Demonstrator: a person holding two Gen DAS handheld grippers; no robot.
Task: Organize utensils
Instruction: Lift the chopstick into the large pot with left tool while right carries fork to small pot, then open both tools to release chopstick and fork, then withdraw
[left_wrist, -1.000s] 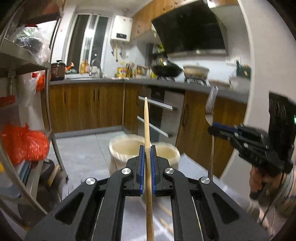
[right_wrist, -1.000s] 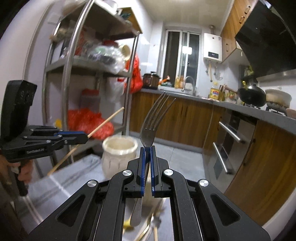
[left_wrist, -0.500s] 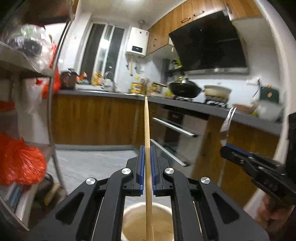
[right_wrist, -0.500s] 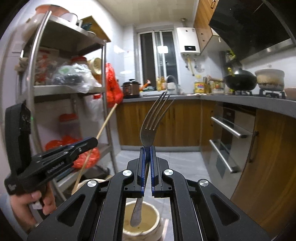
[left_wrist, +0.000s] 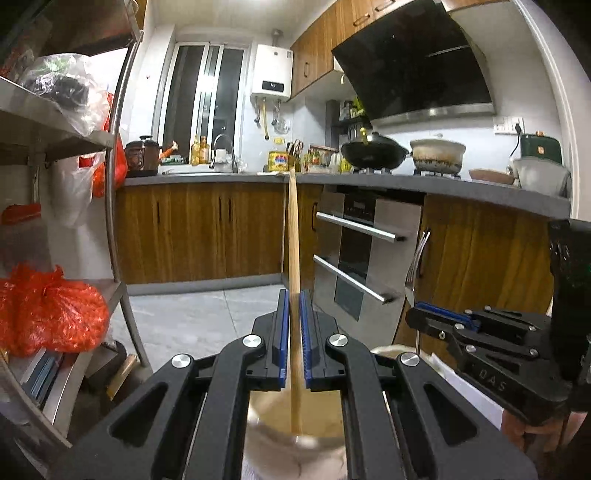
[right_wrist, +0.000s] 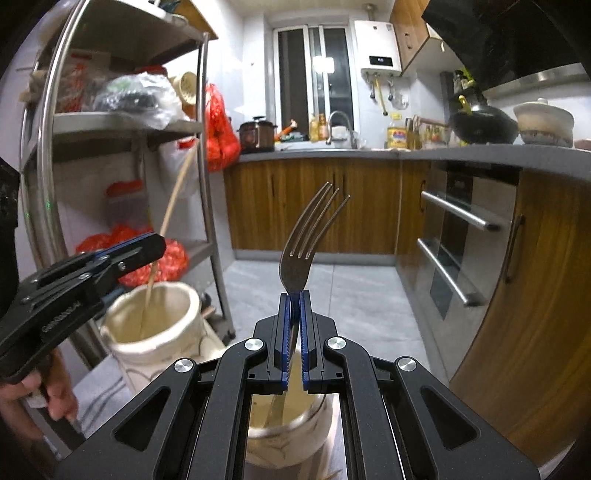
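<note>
Left wrist view, jaws clamping chopstick (left_wrist: 294, 236), right jaws gripping fork (right_wrist: 300, 254), lettering unreadable

A grey countertop (left_wrist: 207, 180) runs along wooden cabinets (left_wrist: 192, 232). On it, a faucet (left_wrist: 223, 147) stands below the window (left_wrist: 207, 99), with a dark rice cooker (left_wrist: 142, 157) to its left. Further right sit a black wok (left_wrist: 373, 151) and a white pot (left_wrist: 437, 155), above a steel oven (left_wrist: 362, 251). A metal shelf rack (right_wrist: 122, 122) holds red bags (left_wrist: 48, 314).
</note>
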